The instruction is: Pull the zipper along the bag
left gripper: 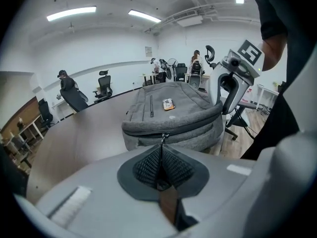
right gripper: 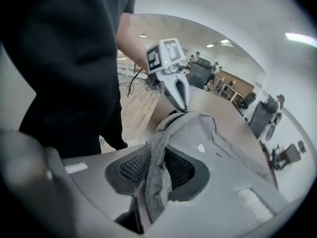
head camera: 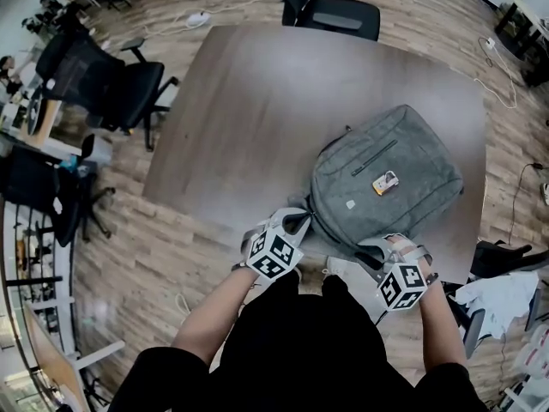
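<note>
Holding both tools close to my body at the near edge of the bench [head camera: 257, 101], I see two grips that could each fail. My left tongs [left gripper: 162, 156] are pinched almost fully together on the zipper pull [left gripper: 164, 139], a thin tab that gives the pads little to bite on. I judge that a tug off the line of the zipper could slip it free, or cock the slider so it jams where the track curves round the corner.

My right tongs [right gripper: 159, 175] stand partly apart, clamped on a bunched fold of grey fabric [right gripper: 158, 133] at the bag's near corner. That fold is soft and loose. If it creeps out, nothing braces the bag against the pull.

Just beyond the tongs, the bag [head camera: 386, 174] lies flat on the bench, front panel up, with a small orange tag [head camera: 384, 183] on it. Its near end sits right at the bench edge. Unbraced, the whole bag would likely drag toward me and off the edge. Slack cloth could also get caught in the teeth.
</note>
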